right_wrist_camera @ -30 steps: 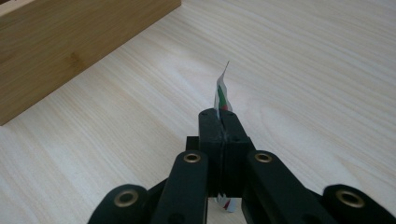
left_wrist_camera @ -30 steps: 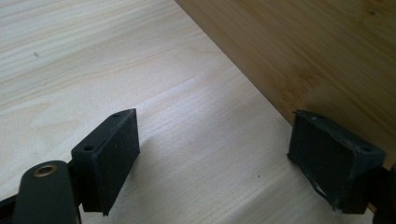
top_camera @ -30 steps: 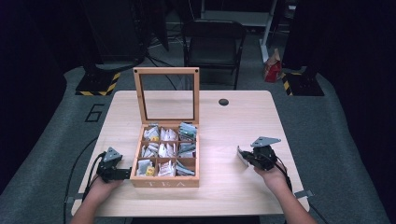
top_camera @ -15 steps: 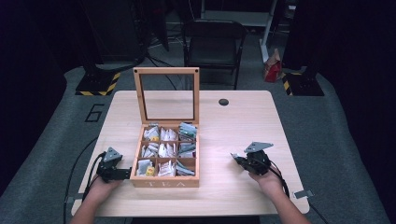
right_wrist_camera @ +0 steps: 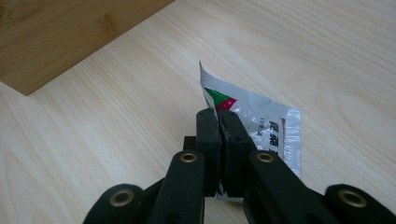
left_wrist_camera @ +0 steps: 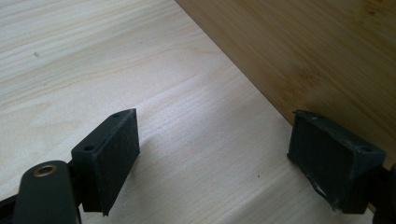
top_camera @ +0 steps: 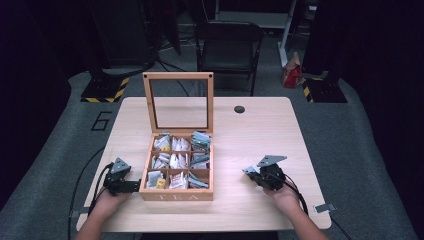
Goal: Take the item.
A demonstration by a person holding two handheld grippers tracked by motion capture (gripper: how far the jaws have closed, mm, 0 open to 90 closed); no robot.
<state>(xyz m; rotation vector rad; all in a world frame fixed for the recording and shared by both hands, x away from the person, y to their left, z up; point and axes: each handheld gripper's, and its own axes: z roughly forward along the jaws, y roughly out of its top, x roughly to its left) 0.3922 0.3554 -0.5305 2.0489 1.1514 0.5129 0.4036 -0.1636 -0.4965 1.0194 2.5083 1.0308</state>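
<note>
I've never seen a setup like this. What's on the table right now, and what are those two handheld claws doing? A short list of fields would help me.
Table: light wooden table
Box: wooden tea box, glass lid upright and open, packets in its compartments
Left gripper: jaws open, beside the box's left wall, holding nothing
Right gripper: jaws shut on a silver sachet with green and pink print, low over the table right of the box
Behind the table: a dark folding chair

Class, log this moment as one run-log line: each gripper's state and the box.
left gripper: open beside tea box | right gripper: shut on sachet | box lid: open
</note>
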